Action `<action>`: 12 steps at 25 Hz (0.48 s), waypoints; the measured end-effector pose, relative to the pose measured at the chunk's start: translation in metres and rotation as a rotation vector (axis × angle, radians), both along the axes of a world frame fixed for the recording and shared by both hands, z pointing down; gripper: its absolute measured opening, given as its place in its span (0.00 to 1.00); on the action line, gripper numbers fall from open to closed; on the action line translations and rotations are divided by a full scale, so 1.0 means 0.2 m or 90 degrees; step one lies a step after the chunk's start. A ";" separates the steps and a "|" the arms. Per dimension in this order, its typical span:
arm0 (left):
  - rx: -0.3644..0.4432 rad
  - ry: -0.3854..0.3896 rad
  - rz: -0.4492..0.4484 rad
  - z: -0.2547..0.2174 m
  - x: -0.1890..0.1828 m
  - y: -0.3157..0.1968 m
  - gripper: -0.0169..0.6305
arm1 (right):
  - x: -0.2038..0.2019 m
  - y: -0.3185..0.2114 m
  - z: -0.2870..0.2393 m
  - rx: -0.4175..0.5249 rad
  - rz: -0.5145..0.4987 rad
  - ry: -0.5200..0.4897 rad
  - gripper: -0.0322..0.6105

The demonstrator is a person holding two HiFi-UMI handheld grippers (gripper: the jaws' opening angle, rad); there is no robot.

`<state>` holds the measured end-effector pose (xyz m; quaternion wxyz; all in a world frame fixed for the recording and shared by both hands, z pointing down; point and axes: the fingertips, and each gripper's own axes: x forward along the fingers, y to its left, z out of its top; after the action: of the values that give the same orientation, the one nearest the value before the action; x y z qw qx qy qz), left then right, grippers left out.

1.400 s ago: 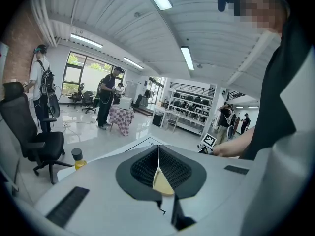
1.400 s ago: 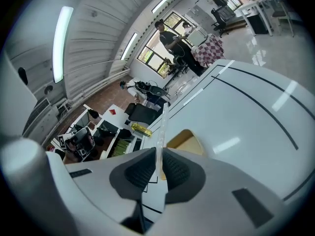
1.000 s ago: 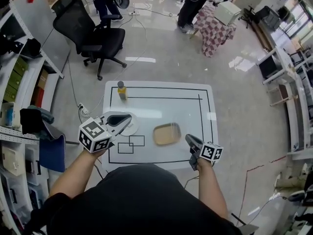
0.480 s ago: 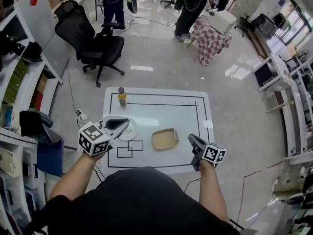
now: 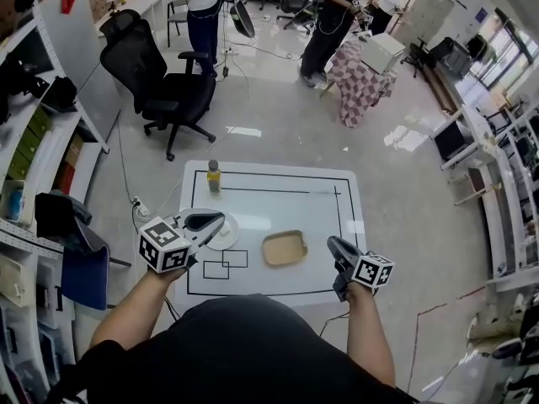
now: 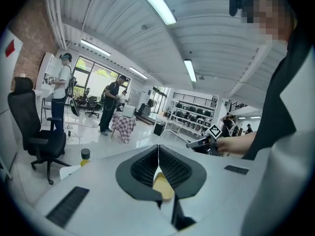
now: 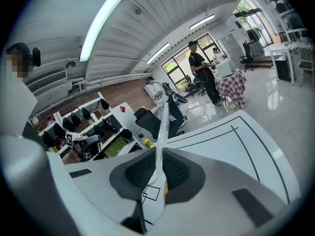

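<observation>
Both grippers hover over the near edge of a white table [image 5: 278, 204] marked with black lines. My left gripper [image 5: 214, 219] is shut and holds nothing, its tip above a white plate [image 5: 226, 232]. My right gripper [image 5: 333, 244] is also shut and empty, just right of a tan tray [image 5: 285, 247]. In the left gripper view the pads [image 6: 147, 167] meet in a thin line, and the right gripper [image 6: 199, 142] shows beyond. The right gripper view shows its jaws closed over the table [image 7: 221, 146], with the left gripper [image 7: 78, 140] at far left. A small yellow bottle [image 5: 214, 176] stands at the table's far left corner.
A black office chair [image 5: 160, 74] stands beyond the table's left side. Two people [image 5: 333, 15] stand farther off near a checked-cloth table [image 5: 362, 78]. Shelves [image 5: 34, 141] line the left wall. Small black squares [image 5: 223, 264] are drawn near the plate.
Both grippers have tilted up to look level across the room. In the head view the left gripper has shifted slightly over the plate. Both stay shut.
</observation>
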<state>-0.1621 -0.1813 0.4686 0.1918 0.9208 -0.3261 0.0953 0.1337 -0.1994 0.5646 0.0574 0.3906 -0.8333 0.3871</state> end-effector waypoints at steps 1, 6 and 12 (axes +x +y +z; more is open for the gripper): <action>-0.001 0.005 -0.001 -0.01 -0.01 0.01 0.06 | 0.00 0.01 -0.01 0.001 0.001 0.000 0.13; 0.005 -0.004 -0.009 -0.03 -0.06 0.04 0.06 | -0.02 0.05 -0.02 0.005 0.006 -0.010 0.13; 0.015 -0.001 -0.013 -0.10 -0.07 0.09 0.06 | -0.02 0.12 -0.14 0.026 0.002 -0.007 0.13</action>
<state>-0.1755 -0.1626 0.4493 0.1818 0.9196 -0.3364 0.0905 0.1303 -0.1764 0.5358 0.0447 0.3909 -0.8406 0.3723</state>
